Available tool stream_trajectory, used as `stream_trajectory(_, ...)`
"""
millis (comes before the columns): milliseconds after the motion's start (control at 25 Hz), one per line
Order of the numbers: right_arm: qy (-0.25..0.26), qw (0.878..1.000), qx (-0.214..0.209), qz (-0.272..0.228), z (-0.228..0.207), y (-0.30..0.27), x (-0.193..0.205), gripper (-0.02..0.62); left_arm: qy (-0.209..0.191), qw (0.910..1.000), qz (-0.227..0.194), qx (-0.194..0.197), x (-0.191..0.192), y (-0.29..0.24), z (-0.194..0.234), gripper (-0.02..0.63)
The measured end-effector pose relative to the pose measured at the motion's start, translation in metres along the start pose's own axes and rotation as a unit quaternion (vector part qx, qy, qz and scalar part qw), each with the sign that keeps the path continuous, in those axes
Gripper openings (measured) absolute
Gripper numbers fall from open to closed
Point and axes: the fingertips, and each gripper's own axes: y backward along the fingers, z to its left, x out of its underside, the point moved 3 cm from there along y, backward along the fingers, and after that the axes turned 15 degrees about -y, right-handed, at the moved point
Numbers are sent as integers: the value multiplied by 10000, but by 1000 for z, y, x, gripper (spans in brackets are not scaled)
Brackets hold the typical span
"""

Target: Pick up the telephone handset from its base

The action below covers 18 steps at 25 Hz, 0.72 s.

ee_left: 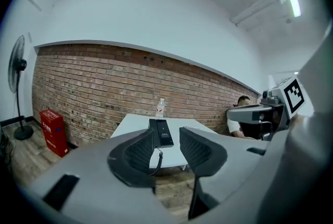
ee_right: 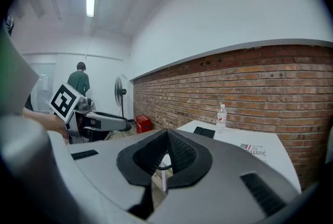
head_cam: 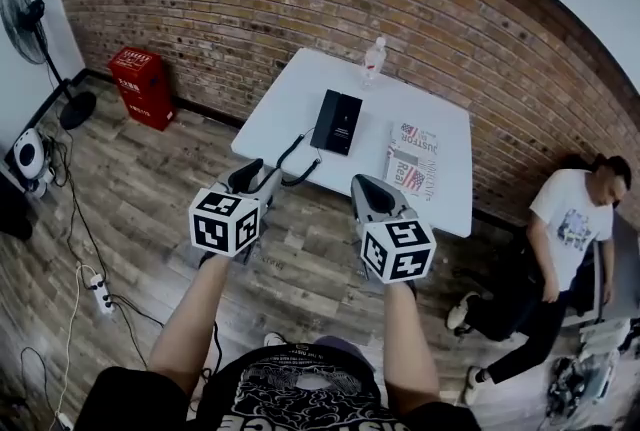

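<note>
The telephone handset (head_cam: 326, 119) lies on its base (head_cam: 346, 125) at frame centre, unreached. My left gripper (head_cam: 255, 177) gapes, empty; my right gripper (head_cam: 372, 191) is pinched together.

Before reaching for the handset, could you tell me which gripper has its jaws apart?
The left gripper: its jaws stand apart and empty, while those of the right gripper meet at the tips.

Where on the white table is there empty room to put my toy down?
The widest bare patch of the table lies left of the telephone. A smaller one sits behind the newspaper, right of the bottle. Between telephone and newspaper it is tight.
</note>
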Motion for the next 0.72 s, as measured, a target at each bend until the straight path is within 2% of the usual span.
stream_trajectory(440, -99, 9998, 129, -67, -18, -34, -2, 0, 31, 9992, 105, 382, 5, -39, 17, 196)
stream_trajectory(720, -140, 9998, 147, -76, -46, -78, -15, 0, 112, 9983, 209, 525, 6, -87, 40, 198)
